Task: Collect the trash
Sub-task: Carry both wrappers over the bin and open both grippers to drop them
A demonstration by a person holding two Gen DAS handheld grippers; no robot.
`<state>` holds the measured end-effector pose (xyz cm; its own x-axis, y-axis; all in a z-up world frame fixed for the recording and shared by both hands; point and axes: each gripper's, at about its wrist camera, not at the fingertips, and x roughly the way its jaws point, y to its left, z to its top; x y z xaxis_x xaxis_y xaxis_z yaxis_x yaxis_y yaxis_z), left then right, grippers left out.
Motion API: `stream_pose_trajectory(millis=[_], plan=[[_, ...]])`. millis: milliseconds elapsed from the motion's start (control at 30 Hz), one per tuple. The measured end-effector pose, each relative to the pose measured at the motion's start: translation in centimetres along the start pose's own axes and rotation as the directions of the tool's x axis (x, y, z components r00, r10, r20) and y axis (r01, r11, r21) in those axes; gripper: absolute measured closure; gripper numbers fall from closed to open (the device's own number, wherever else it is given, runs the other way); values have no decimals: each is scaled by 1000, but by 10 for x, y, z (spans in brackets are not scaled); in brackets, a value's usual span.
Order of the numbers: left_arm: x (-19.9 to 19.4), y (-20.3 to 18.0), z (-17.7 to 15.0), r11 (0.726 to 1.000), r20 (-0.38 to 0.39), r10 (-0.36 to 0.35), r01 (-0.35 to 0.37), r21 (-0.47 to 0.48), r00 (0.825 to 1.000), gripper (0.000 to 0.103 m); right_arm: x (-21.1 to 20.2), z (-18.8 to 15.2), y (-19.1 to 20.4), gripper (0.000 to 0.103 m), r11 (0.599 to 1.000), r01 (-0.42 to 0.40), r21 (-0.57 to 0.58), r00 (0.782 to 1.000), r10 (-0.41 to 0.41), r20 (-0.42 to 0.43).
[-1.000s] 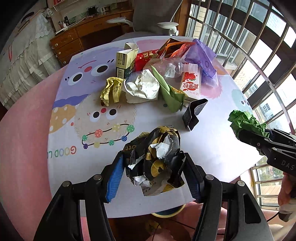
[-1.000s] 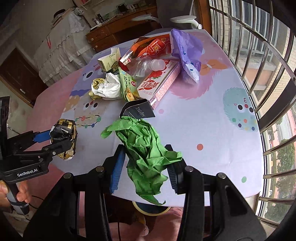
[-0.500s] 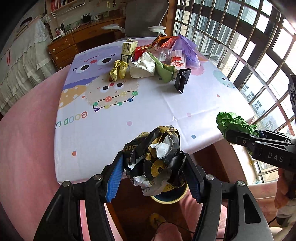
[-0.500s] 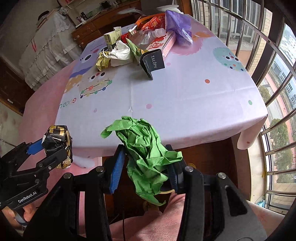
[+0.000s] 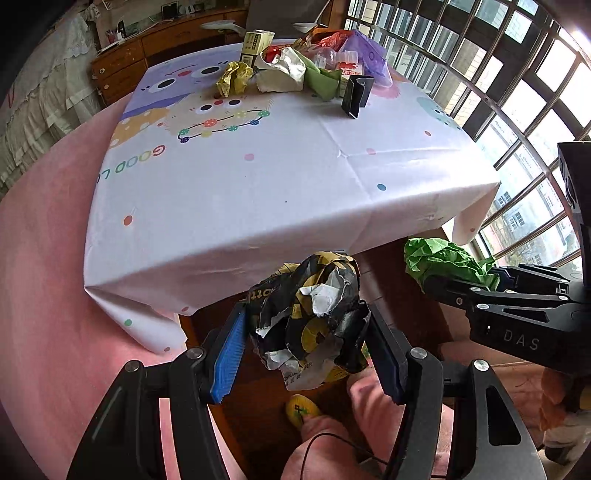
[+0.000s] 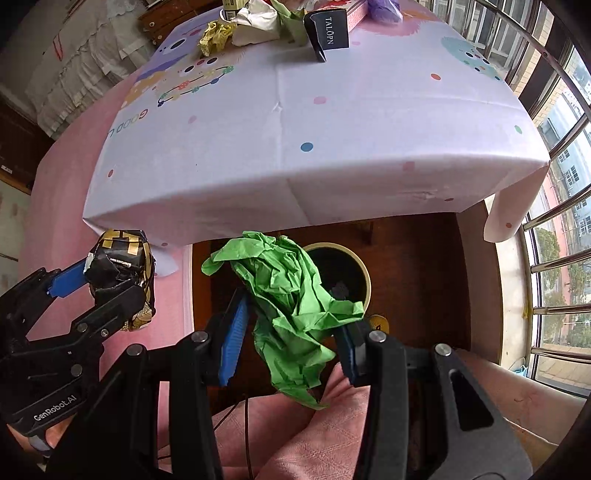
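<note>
Clamped in the left gripper (image 5: 304, 338) is a crumpled black-and-yellow wrapper (image 5: 308, 317), squeezed between the blue pads (image 5: 229, 360) into a rough ball with no clear long axis; a torn white flap hangs from its underside. It is held off the near edge of the table (image 5: 240, 206), out over the dark floor. Beside it, the right gripper (image 6: 290, 330) grips a crumpled green paper (image 6: 288, 291), and that piece does have a direction: its long axis runs from a loose corner up and to the left, down through the jaws to a ragged tail that dangles below the fingers. The green paper hangs above and just in front of a round bin (image 6: 364, 273) with a cream rim, which stands on the floor under the table's edge. Both pieces of trash are clear of the tablecloth. Far across the table, the rest of the litter sits in a heap: a yellow foil wad (image 5: 232, 77), a white crumpled bag (image 5: 282, 72), a purple bag (image 5: 365, 55), and a black folded card (image 6: 327, 33) standing on its edge, nearer than the heap.
</note>
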<state>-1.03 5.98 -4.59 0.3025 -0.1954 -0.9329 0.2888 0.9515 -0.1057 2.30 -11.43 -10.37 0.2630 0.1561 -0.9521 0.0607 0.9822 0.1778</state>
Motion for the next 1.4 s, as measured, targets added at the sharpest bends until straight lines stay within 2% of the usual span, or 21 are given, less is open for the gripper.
stream_pose_trajectory(millis=[200, 400, 567, 800, 1033, 1400], plan=[[37, -1, -18, 999, -36, -14, 13, -42, 999, 41, 46, -15, -1, 63, 999, 35, -31, 995, -38, -90], [92, 1, -45, 997, -48, 16, -19, -79, 999, 41, 103, -37, -7, 63, 995, 78, -67, 983, -88, -162], [146, 18, -72, 988, -70, 16, -27, -154, 997, 41, 155, -51, -17, 63, 993, 110, -44, 972, -117, -203], [207, 48, -103, 961, -90, -8, -17, -276, 996, 41, 207, -65, -19, 63, 990, 130, -57, 963, -140, -231], [256, 66, -127, 941, -89, -35, 3, -339, 995, 41, 248, -66, -24, 63, 993, 119, -20, 963, -120, -241], [332, 72, -134, 949, -120, -53, 13, -314, 991, 40, 317, -59, -42, 63, 998, 63, 25, 968, -55, -246]])
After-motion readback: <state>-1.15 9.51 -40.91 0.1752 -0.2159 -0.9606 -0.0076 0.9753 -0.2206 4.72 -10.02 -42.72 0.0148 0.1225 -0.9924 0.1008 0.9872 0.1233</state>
